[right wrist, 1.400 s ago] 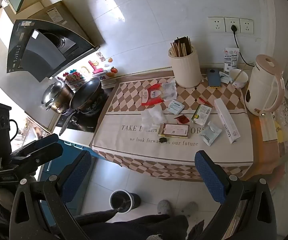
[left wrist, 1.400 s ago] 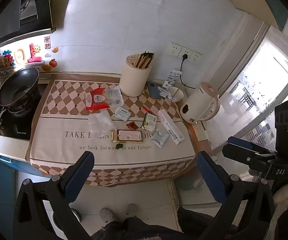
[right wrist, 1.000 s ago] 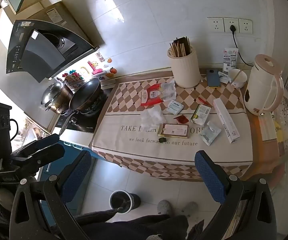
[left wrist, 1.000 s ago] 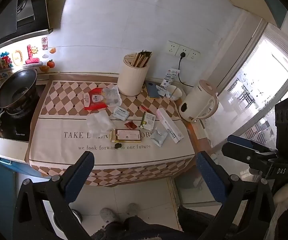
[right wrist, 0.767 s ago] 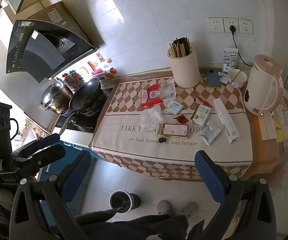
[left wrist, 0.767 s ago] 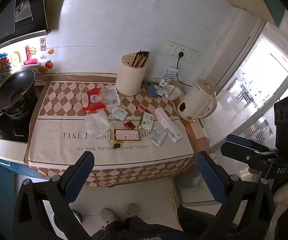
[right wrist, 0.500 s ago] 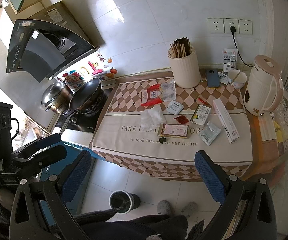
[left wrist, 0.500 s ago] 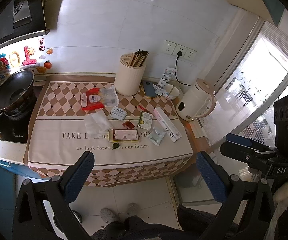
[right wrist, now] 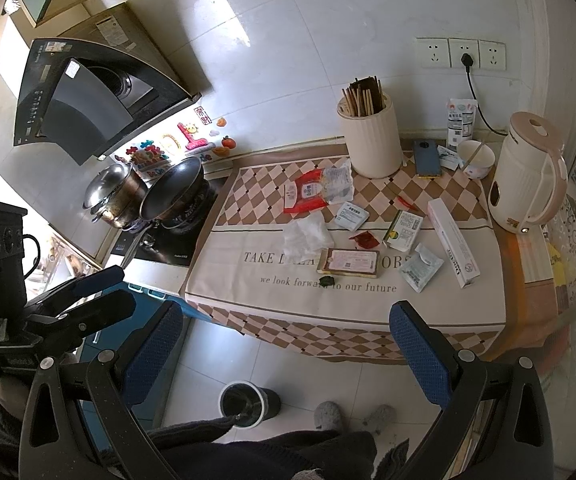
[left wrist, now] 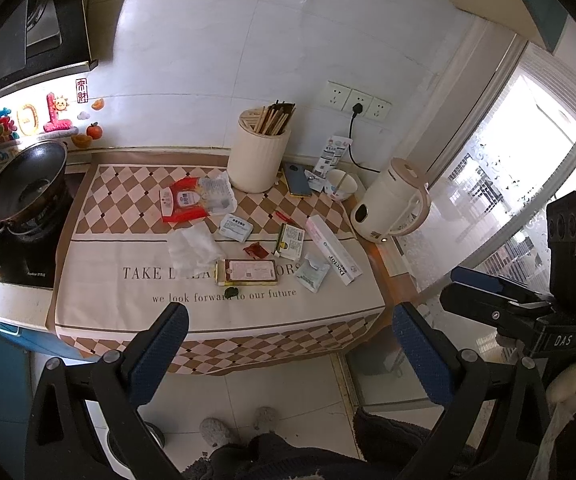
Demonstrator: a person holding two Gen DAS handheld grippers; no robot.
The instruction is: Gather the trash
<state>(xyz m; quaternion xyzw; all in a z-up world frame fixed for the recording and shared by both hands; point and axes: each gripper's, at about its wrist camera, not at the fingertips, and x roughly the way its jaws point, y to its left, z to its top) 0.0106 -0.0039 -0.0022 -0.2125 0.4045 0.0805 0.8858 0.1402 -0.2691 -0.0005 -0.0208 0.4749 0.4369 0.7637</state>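
Both tongs, left (left wrist: pixel 288 344) & right (right wrist: pixel 284 344), hanging apart & empty off the counter (right wrist: pixel 328 304); risk: grabbing phone (right wrist: pixel 427 158) w/ wrappers, or missing bin (right wrist: pixel 244 402) below.

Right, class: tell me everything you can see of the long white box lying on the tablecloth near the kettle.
The long white box is a slim carton, apparently cardboard, white with a pink band along one side and dark lettering near its front end. It lies flat and closed on the tablecloth, running at an angle from the checked border toward the front edge. The kettle stands apart to its right; a pale sachet lies just beside it on the left. No gripper touches it.
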